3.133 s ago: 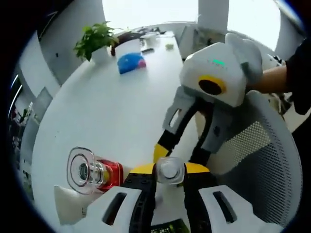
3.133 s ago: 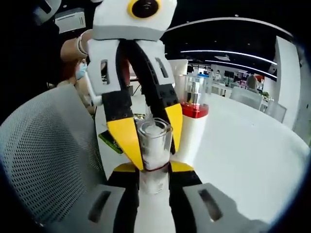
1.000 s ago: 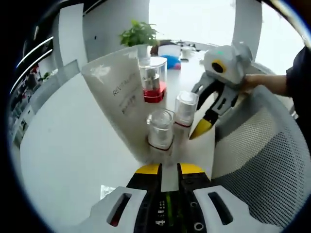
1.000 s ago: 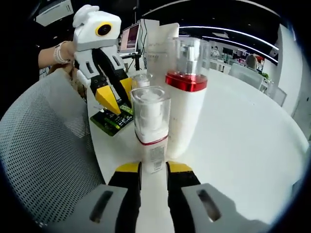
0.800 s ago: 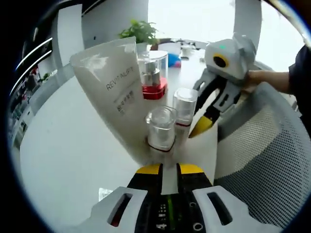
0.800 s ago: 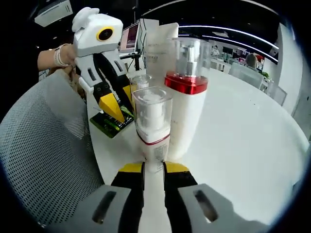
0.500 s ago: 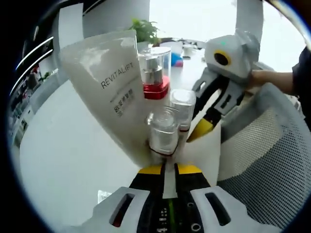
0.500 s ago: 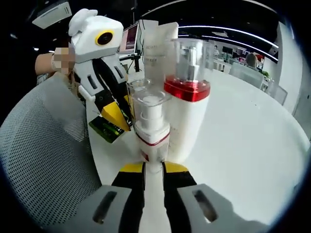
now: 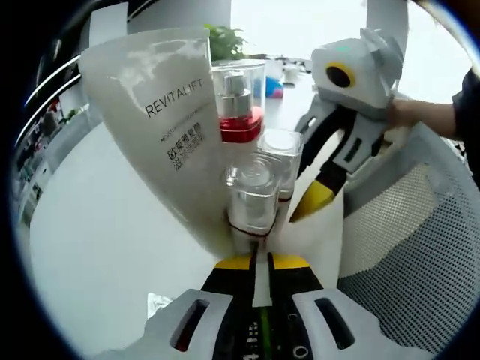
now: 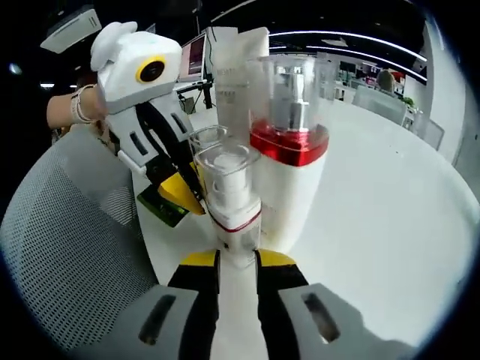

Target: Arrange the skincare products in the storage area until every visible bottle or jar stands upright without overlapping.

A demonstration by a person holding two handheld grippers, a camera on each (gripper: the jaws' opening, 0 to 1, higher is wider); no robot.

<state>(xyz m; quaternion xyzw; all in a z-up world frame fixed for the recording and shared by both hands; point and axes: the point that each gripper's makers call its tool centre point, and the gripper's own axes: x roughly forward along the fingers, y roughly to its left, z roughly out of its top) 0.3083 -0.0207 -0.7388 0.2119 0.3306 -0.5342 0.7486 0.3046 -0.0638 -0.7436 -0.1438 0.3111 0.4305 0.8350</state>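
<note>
Four products stand close together on the white table (image 10: 390,225). They are a tall white REVITALIFT tube (image 9: 161,127), a red-collared pump bottle (image 9: 238,112) and two small clear-capped bottles. My left gripper (image 9: 260,262) is shut to a thin gap, its tips at the base of the nearer small bottle (image 9: 255,196). My right gripper (image 10: 238,264) is shut on the foot of the other small bottle (image 10: 231,187), also seen as the second small bottle (image 9: 280,157). Its yellow fingertip (image 9: 311,201) shows beside that bottle. The left gripper's yellow fingertip (image 10: 182,193) sits by the first small bottle (image 10: 208,141). The pump bottle (image 10: 289,150) and tube (image 10: 238,67) stand behind.
A grey mesh chair back (image 9: 405,247) presses against the table edge beside the bottles, and the same mesh chair (image 10: 60,247) lies left of my right gripper. A green packet (image 10: 161,206) lies on the table. A potted plant (image 9: 225,34) stands far back. A hand (image 9: 409,112) holds the right gripper.
Both views have closed in on the cluster, so the products look larger. The gap between the left jaws has narrowed. All four products stay upright in place.
</note>
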